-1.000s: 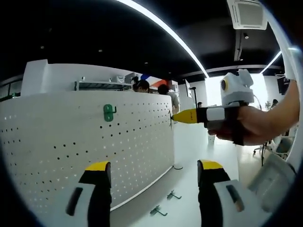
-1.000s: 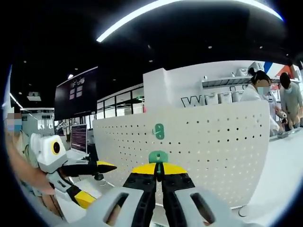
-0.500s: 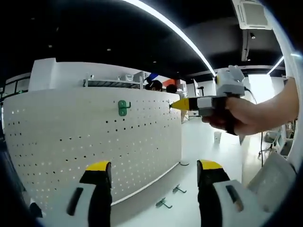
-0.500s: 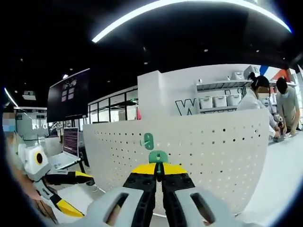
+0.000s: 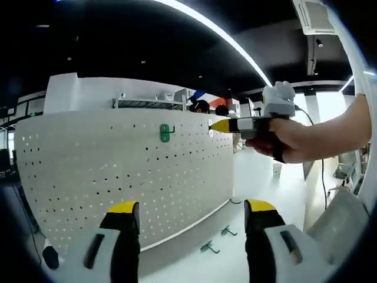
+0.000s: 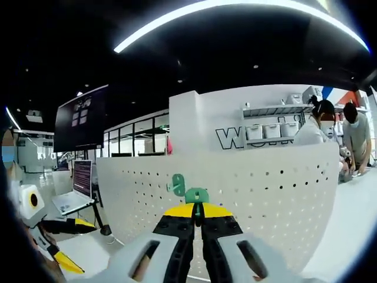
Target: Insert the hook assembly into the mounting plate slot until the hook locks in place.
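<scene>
Left gripper view: the left gripper [image 5: 188,218] stands with jaws wide apart and empty before the white pegboard [image 5: 88,177], where one green hook [image 5: 166,132] already hangs near the top edge, spare hooks [image 5: 215,243] lie on the table, and the right gripper [image 5: 219,125] noses in at the upper right corner. Right gripper view: the right gripper [image 6: 198,213] is clamped tight on a second green hook [image 6: 196,195], close to the board beside the hung hook [image 6: 176,184]. Risk, as a judgement: pinched by a thin edge, the hook could twist or miss the holes and drop.
</scene>
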`<action>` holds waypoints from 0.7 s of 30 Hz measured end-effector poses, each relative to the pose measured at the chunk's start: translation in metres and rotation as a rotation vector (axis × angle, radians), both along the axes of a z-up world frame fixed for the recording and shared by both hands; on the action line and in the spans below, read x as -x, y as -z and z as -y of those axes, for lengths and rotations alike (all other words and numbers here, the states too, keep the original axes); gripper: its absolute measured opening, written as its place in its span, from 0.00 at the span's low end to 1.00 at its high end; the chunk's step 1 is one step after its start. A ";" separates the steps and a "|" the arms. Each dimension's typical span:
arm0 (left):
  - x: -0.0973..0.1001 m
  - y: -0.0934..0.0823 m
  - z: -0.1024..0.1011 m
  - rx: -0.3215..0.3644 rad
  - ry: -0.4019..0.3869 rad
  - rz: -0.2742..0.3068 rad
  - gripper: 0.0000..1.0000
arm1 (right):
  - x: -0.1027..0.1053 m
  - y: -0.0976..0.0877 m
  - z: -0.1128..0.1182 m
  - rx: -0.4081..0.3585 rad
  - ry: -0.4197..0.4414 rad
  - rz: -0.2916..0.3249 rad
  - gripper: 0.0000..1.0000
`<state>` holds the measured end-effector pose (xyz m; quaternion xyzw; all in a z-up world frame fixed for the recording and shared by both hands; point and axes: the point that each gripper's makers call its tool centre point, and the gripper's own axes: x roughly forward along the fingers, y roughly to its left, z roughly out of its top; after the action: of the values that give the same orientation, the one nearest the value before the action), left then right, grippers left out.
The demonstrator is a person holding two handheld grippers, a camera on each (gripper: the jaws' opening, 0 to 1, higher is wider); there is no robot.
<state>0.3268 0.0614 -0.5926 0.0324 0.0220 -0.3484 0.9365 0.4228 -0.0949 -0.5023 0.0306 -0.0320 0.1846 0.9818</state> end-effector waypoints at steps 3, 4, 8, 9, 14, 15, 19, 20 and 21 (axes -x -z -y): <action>0.002 0.000 -0.004 0.007 -0.012 -0.002 0.75 | -0.006 -0.004 -0.005 0.004 -0.003 0.009 0.01; 0.002 0.000 -0.005 0.004 -0.015 0.000 0.75 | -0.007 -0.004 -0.005 0.005 -0.001 0.010 0.01; 0.003 0.000 -0.009 0.001 -0.026 0.000 0.75 | -0.014 -0.004 -0.007 0.008 0.008 0.013 0.01; 0.003 -0.001 -0.011 0.002 -0.031 0.001 0.75 | -0.016 -0.004 -0.007 0.001 0.011 0.011 0.01; 0.005 0.000 -0.017 0.014 -0.049 -0.010 0.75 | -0.023 -0.006 -0.008 0.004 0.022 0.018 0.01; 0.006 0.000 -0.017 0.018 -0.051 -0.010 0.75 | -0.024 -0.007 -0.007 0.003 0.028 0.020 0.01; 0.006 -0.002 -0.021 0.022 -0.063 -0.007 0.75 | -0.031 -0.010 -0.007 0.001 0.040 0.026 0.01; 0.006 -0.002 -0.022 0.021 -0.065 -0.005 0.75 | -0.033 -0.011 -0.008 0.000 0.041 0.029 0.01; 0.006 -0.001 -0.022 0.019 -0.065 -0.005 0.75 | -0.034 -0.011 -0.008 0.001 0.043 0.030 0.01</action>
<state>0.3205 0.0837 -0.5911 0.0217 0.0221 -0.3181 0.9476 0.4571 -0.0868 -0.4911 0.0267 -0.0473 0.1637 0.9850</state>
